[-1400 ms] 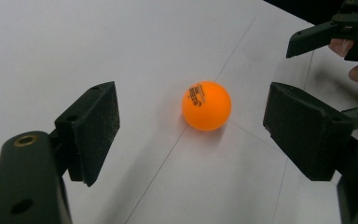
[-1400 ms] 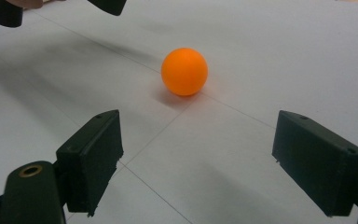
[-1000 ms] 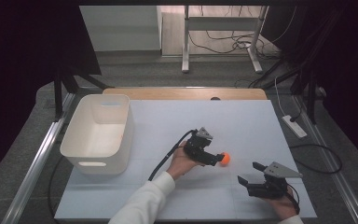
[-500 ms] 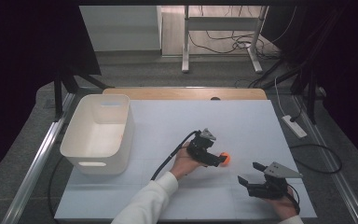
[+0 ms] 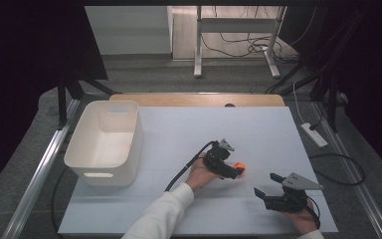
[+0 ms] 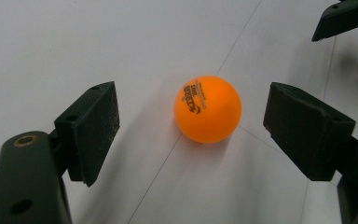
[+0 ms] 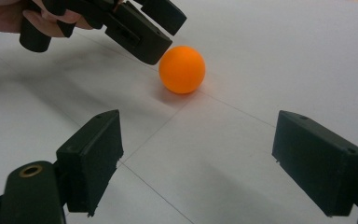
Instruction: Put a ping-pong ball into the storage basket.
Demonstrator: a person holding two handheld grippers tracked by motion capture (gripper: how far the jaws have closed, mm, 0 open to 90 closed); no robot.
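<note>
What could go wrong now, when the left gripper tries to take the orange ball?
The orange ball lies loose on the table, between the open jaws of the left gripper but touching neither. If one jaw arrives first, it may push the ball so that it rolls away.

The right gripper rests nearby; an escaping ball might hit it.

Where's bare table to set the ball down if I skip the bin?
Free: the wide stretch between the white bin and the left gripper, and the far half toward the wooden edge. Crowded: around the orange ball and right gripper.
</note>
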